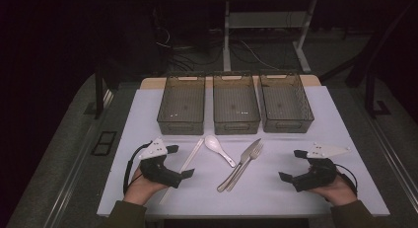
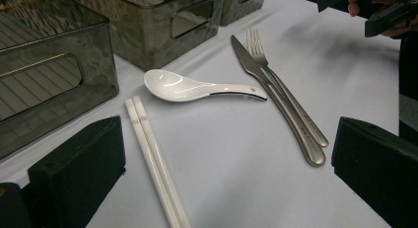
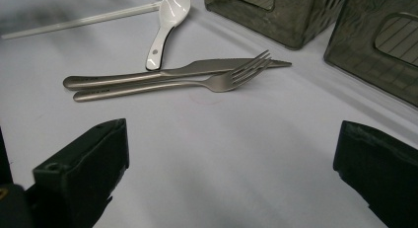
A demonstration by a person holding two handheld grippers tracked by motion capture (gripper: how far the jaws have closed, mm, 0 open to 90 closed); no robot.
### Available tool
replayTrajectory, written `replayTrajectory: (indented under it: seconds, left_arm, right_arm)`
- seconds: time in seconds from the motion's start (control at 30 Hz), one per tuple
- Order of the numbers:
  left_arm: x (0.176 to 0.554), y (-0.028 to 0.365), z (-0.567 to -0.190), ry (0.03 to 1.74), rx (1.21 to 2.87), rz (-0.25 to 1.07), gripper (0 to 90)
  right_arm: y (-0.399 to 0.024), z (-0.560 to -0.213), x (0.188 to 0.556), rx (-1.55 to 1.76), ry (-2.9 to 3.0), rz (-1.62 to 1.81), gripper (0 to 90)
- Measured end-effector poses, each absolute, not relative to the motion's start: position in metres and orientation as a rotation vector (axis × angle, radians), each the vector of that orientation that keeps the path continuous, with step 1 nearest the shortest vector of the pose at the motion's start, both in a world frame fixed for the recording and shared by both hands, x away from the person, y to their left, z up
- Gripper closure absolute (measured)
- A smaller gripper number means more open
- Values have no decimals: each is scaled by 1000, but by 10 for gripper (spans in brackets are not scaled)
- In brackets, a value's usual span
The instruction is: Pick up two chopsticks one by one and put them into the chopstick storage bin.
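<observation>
On the worktop three bins stand in a row at the far side — the left bin, the middle bin and the right bin, close beside one another. Before them lies the cutlery, all between the two sets of fingers. Just beside the left gripper and its fingers lie the chopsticks, a pair side by side. Past them, toward the right gripper, comes the spoon, then the knife and fork, touching along their handles — the fork on the side nearer the right fingers.
</observation>
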State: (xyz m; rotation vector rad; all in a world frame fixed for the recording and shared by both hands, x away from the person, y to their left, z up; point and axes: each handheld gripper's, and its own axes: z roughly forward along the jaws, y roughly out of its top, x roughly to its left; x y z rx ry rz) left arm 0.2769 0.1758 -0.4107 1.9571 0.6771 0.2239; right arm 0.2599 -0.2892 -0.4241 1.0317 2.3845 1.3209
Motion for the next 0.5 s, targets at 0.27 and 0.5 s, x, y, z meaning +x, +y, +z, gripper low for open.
replayTrajectory:
  seconds: [0.27,0.5]
  left_arm:
    - [277,175,-409,673,1967,223,0]
    - [277,172,-407,672,1969,228,0]
  right_arm:
    - [-292,-424,261,1042,2381,1332,5]
    - [-292,-424,262,1042,2380,1337,5]
